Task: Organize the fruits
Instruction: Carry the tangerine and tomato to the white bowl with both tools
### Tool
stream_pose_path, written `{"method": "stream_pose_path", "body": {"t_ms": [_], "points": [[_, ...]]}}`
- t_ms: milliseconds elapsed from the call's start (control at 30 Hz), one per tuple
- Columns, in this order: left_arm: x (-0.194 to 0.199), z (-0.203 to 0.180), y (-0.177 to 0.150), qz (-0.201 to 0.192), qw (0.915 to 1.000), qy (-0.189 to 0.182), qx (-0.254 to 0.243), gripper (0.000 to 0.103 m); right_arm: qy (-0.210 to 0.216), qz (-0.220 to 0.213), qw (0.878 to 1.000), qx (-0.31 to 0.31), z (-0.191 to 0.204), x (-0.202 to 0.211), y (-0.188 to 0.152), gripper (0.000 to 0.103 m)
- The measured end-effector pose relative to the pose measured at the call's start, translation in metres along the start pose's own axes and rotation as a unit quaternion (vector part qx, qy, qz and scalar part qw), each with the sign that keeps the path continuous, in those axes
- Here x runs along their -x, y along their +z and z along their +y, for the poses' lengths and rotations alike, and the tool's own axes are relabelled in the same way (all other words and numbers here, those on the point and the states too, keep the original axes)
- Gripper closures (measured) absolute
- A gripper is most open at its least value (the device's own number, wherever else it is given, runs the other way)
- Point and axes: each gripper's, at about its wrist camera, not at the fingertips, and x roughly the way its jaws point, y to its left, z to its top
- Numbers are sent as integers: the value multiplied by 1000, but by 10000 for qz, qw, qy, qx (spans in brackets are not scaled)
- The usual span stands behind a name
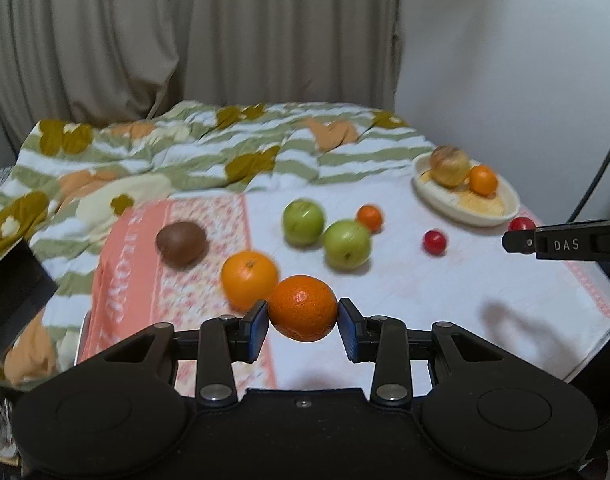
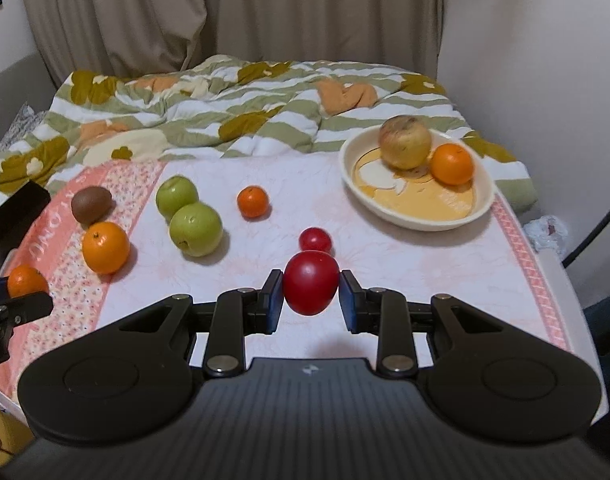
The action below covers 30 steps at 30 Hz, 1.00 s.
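Left wrist view: left gripper (image 1: 303, 316) clamped a mandarin (image 1: 303, 307) above the cloth (image 1: 445, 296)
Right wrist view: right gripper (image 2: 311, 294) pinched a red fruit (image 2: 311, 282) off the cloth
Bowl (image 2: 481, 204): at two o'clock, holding an apple (image 2: 404, 142) and an orange (image 2: 452, 163)
Loose fruit: green apples (image 2: 195, 229) at ten o'clock, kiwi (image 2: 91, 204) beyond them
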Motion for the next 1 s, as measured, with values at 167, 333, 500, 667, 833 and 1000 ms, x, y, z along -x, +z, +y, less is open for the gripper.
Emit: {"method": "stream_pose_path", "body": {"t_ms": [167, 333, 500, 667, 833, 1000], "points": [[2, -25, 22, -190, 9998, -106, -38, 62, -6, -66, 10000, -44, -25, 18, 11, 58], [1, -57, 45, -378, 9992, -82, 49, 62, 115, -120, 9998, 60, -58, 26, 25, 58], [-11, -91, 68, -469, 9987, 12, 215, 62, 331, -157, 9991, 219, -92, 23, 41, 58], [-33, -119, 87, -485, 9979, 86, 430, 62, 579, -172, 9972, 431, -126, 8, 55, 58], [-64, -146, 106, -419, 9976, 174, 530, 62, 720, -151, 9955, 596, -156, -14, 72, 58], [-99, -167, 124, -274, 9983, 172, 479, 62, 797, -38, 9950, 597, -182, -42, 86, 58]]}}
